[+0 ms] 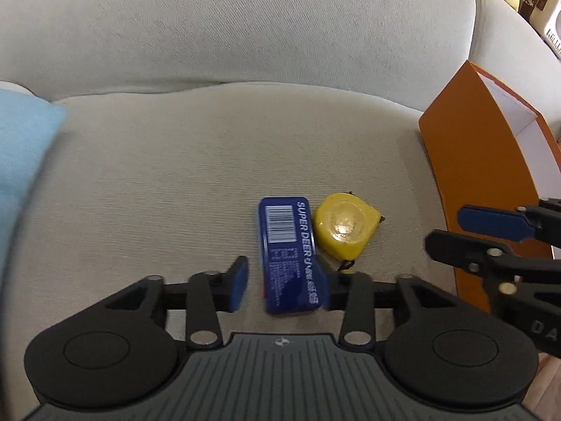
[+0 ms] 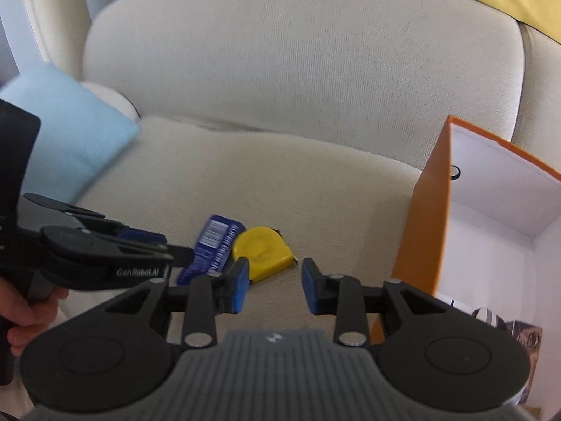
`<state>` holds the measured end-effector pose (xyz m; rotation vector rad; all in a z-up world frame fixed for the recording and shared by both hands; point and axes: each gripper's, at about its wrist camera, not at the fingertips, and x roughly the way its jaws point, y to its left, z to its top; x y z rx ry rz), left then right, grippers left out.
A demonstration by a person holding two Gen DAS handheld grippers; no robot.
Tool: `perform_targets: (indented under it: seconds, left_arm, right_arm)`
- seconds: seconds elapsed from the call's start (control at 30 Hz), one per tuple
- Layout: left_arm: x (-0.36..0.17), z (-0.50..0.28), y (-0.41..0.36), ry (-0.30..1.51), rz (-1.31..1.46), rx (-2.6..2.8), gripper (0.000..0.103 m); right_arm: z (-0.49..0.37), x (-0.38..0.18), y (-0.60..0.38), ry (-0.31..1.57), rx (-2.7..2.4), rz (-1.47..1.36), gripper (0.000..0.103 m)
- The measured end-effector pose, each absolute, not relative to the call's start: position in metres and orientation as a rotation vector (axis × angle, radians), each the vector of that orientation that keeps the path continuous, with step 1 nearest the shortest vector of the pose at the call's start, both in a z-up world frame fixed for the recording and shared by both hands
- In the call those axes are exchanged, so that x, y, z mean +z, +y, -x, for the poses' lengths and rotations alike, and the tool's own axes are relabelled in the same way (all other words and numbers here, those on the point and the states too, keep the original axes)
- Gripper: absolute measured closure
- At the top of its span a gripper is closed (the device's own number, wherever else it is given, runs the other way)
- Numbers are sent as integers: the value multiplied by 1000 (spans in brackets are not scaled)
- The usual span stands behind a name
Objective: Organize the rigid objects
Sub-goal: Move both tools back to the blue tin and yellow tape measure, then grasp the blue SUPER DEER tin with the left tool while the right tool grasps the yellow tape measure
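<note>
Blue tin [image 1: 291,253] and yellow tape measure [image 1: 344,226] lie touching side by side mid sofa seat cushion [image 1: 168,175], w/ bare cushion all around to the back cushion and the light blue pillow [image 1: 24,147] at left edge. Orange box [image 1: 484,175] stands open at the cushion's right edge, white inside, near the tape. Left claw [image 1: 284,286] low over the tin's near end, jaws wide, tin between them; right pad hidden behind the tin, so contact unclear. Right claw [image 2: 275,286] hovers just short of the tape measure, jaws wide, nothing held. Box contents cut off at frame edge, hard to ID.
</note>
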<state>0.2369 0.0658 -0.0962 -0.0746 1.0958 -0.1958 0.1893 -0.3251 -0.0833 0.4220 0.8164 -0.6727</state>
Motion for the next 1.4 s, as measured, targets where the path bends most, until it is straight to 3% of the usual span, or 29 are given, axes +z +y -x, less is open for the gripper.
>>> perform_targets:
  seconds: [0.5,0.7,0.87,1.1,1.17,1.4]
  left_arm:
    - [-130,-263,52,1102,16,-226,47]
    - [-126,-260,56,1114,-41,-220,52]
    - [-125,-259,68,1118,9,-211,48]
    - [-132,-260,56,1106,-68,-214,42]
    - [-133,-259,58,1106,-67,-206,46]
    - [-131,-256,62,1101,-42,-209,46]
  right_arm:
    - [-222,-117,-362,876,-679,-486,60]
    - [-233,-125,-370,898,-639,-504,57]
    - [-249,-132,-374,908,-622,-501,42]
    - [-269,-146,-381,989,-582,-498,41]
    - [-274,-151,-384,1004,-567,-529,40]
    - [-278,-163,-390,1026,-558,-573,41]
